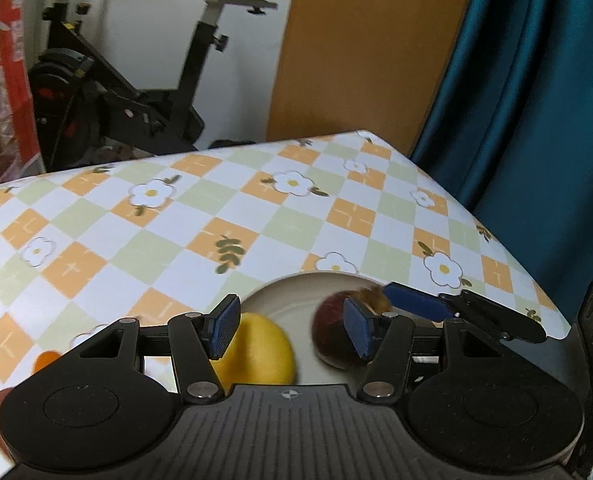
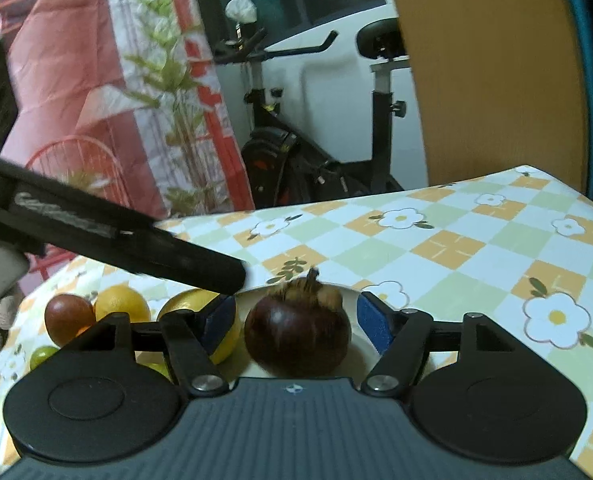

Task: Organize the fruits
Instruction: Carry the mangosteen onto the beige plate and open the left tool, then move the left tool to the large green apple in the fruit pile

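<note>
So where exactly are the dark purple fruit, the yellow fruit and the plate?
dark purple fruit (image 2: 298, 338): right wrist view, middle of its rounded skin.
yellow fruit (image 1: 262, 354): left wrist view, its bare front, right of the blue pad.
plate (image 1: 292, 294): left wrist view, bare inner surface near the far rim.

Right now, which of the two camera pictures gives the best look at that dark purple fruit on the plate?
The right wrist view: the mangosteen sits whole and sharp on the plate, between the right tool's open fingers. In the left wrist view the mangosteen is blurred and partly hidden behind a tool finger.
</note>
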`<state>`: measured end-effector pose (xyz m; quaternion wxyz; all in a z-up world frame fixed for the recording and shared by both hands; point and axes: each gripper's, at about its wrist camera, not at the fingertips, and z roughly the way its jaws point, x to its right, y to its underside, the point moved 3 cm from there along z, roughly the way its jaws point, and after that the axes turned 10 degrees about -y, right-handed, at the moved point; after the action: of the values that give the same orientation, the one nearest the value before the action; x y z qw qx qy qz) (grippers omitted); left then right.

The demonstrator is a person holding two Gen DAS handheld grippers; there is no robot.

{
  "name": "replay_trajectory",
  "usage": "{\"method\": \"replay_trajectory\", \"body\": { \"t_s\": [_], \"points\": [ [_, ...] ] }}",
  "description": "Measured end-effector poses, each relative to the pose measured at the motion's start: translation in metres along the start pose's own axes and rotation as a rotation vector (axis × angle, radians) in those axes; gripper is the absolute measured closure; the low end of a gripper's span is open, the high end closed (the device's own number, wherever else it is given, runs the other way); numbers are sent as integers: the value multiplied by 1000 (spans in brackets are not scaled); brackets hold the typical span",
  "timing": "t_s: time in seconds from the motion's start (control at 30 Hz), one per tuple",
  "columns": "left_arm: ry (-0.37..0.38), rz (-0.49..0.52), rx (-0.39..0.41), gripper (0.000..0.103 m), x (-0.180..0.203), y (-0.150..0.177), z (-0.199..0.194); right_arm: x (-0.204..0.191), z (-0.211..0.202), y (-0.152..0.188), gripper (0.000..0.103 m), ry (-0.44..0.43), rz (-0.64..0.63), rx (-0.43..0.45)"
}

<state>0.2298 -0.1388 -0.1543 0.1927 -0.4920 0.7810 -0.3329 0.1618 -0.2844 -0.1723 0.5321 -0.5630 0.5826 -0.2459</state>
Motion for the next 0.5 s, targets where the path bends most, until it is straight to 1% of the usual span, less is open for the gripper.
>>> {"method": "replay_trajectory", "body": {
  "t_s": [0.1, 0.23, 0.43, 0.5],
  "points": [
    [-1, -31, 23, 43, -13, 5, -14, 2, -4, 0, 32, 0, 17, 10],
    [-15, -92, 47, 43, -37, 15, -35, -4, -8, 1, 32, 4, -8, 14],
    [-71, -260, 68, 43, -87, 40, -64, -16, -11, 6, 32, 28, -67, 10],
    [-102, -311, 66, 43, -103, 49, -72, -18, -13, 9, 32, 38, -74, 11]
  ]
}}
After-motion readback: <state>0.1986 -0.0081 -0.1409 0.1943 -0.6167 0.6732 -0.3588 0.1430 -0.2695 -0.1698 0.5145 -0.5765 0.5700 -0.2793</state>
